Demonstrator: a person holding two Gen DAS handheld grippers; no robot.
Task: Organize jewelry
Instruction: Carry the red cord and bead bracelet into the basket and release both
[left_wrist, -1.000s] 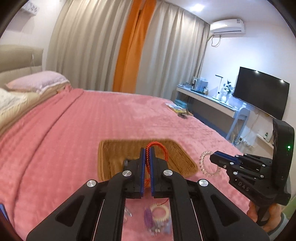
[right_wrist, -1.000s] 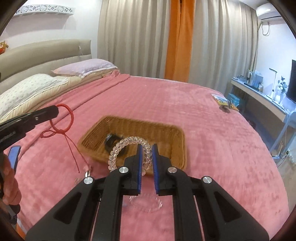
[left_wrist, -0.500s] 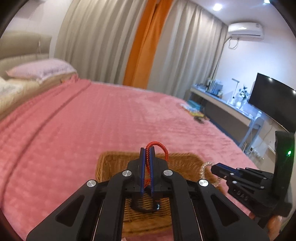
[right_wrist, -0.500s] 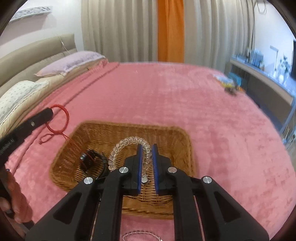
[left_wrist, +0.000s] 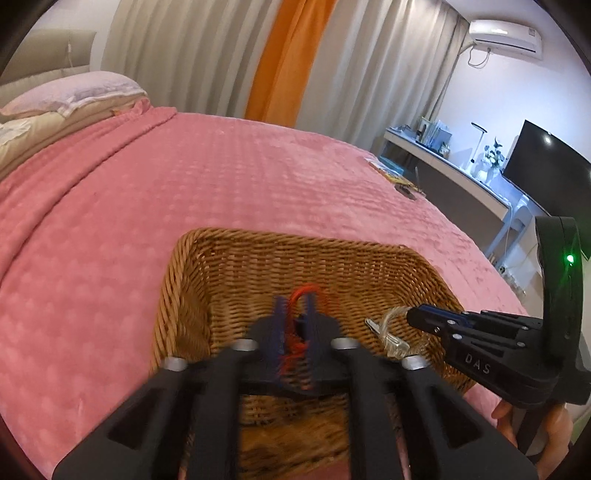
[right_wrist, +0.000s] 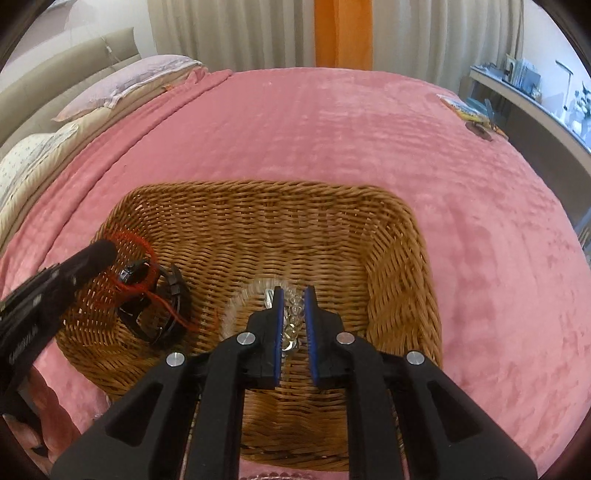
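When looking from the left wrist, see the left gripper low over the woven basket, all blurry, with its jaws opening. See the red string bracelet between the blue pads, poking up in a loop. Cannot tell from this side about the pads pressing on it or not. See the right gripper reaching in from the right, also inside the basket, with the clear bead bracelet hanging from its tip toward the basket floor. See a bit of the right hand under that gripper. Only from this side: find a white air cooler high on the wall and a dark TV by the long desk.

Now look from the right wrist and find more. Look between the right gripper's own pads: a small gap, just starting to open, filled with clear beads touching both pads, so gripped. Find the rest of the bead ring low in the basket, curving to the left of the pads. Look left for the left gripper's tip near the basket's left wall, pads apart from the string, with the red loop loose just beside the tip. Follow the red string down over a black band on the basket floor, with a thin red tail trailing across the weave. Cannot see that black band from the left wrist at all. See the basket sitting on the pink blanket, with pillows far off at the left.
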